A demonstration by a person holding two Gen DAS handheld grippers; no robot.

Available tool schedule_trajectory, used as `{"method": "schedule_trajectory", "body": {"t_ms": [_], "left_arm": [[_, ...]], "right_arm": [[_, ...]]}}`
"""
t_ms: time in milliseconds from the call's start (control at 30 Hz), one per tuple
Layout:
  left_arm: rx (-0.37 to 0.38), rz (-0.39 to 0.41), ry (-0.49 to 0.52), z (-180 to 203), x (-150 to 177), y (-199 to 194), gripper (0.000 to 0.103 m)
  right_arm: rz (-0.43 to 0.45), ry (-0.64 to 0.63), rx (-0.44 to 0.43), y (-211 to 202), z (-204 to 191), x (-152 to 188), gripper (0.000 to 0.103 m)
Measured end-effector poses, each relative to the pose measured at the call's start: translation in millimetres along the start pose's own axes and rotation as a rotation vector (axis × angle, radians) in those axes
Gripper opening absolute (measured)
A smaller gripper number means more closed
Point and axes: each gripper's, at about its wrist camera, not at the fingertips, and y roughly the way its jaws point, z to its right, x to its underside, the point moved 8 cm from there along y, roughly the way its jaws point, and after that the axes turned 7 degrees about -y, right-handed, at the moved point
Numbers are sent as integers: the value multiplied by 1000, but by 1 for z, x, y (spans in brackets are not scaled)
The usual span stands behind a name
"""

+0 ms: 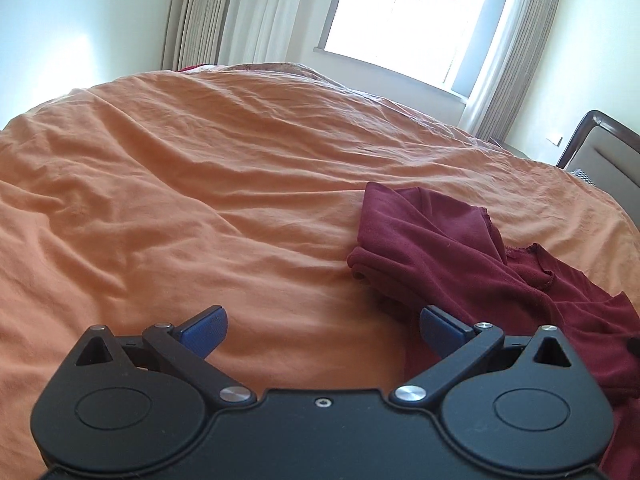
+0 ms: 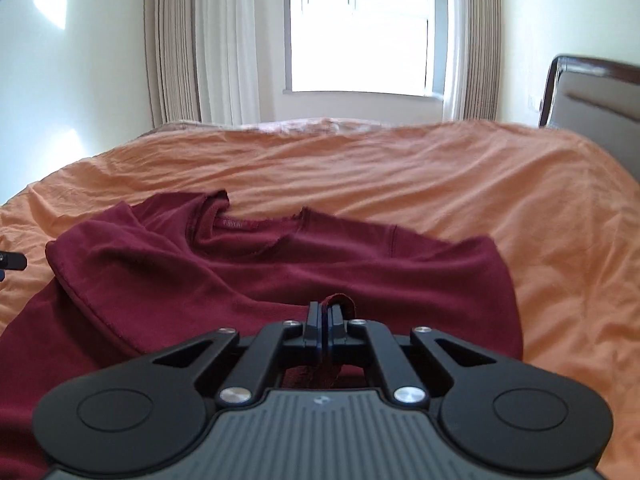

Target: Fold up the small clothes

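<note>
While both tongs hang low over the bed, parts read near to far:
Right tongs: pressed together, pinching a fold of the shirt's near edge.
Left tongs: spread wide, nothing between the blue pads; its right pad is just beside the shirt's folded edge.
Shirt: maroon, lying on the bed, collar toward the window, one sleeve folded over the body.
Bed: rumpled orange cover.
Headboard: far right.
Window: bright, between curtains.
</note>
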Motion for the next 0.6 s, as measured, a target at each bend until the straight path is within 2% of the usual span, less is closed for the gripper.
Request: {"method": "schedule_trajectory", "body": {"t_ms": [100,167,300,367,400,467,500,600], "left_arm": [[9,0,-17,0,4,-1,102],[15,2,-22,0,4,0,102],[17,-6,-43,-1,1,10,102],[31,-4,-61,-1,-4,15,102],[44,0,-64,0,-8,16,102],[75,14,-52,4,-16,21,102],[92,16,-41,7,-21,24,102],[134,-8,-11,16,-36,43,102]], "right_arm": [[61,-60,58,-5,3,-19,3],[32,-83,82,6,4,-16,3],[-84,-112,120,38,3,13,4],[-98,-117,120,41,-1,23,7],[-85,-128,129,39,-5,25,13],[-52,-155,151,34,-9,24,54],[-30,-165,163,30,-11,22,60],[11,-180,146,23,-17,19,62]]}}
